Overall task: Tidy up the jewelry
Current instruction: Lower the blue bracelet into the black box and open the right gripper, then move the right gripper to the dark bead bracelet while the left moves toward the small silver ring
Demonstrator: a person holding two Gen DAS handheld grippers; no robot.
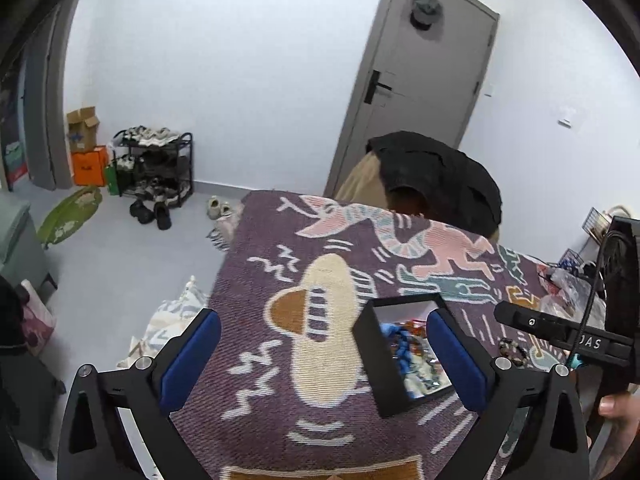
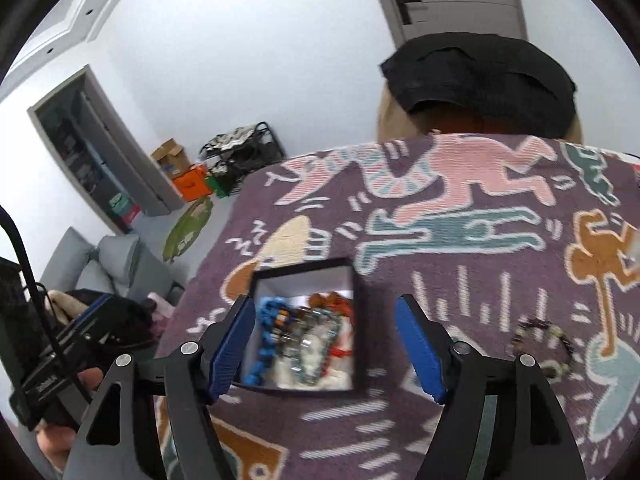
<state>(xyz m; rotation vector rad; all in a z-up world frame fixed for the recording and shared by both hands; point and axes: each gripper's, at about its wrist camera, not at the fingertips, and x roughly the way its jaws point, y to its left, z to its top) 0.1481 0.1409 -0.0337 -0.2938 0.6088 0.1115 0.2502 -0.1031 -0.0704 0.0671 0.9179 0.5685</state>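
A black box [image 1: 370, 356] with a white inside stands on the patterned purple cloth [image 1: 280, 248]. It holds mixed jewelry: a blue bead strand [image 2: 266, 336], orange beads [image 2: 332, 300] and silvery pieces. My right gripper [image 2: 325, 302] hangs open just above the box [image 2: 304, 268], its blue pads clear of the jewelry and nothing between them. My left gripper [image 1: 323, 316] is wide open over the cloth, with its right finger in front of the box. A dark beaded bracelet [image 2: 548, 344] lies loose on the cloth to the right of the box, also seen as the bracelet [image 1: 512, 350] in the left wrist view.
A chair draped with a black garment [image 1: 436, 176] stands at the table's far edge, before a grey door [image 1: 420, 80]. Plastic bags and clutter [image 1: 572, 288] sit at the table's right end. On the floor to the left are a shoe rack [image 1: 156, 164] and a grey sofa [image 2: 104, 264].
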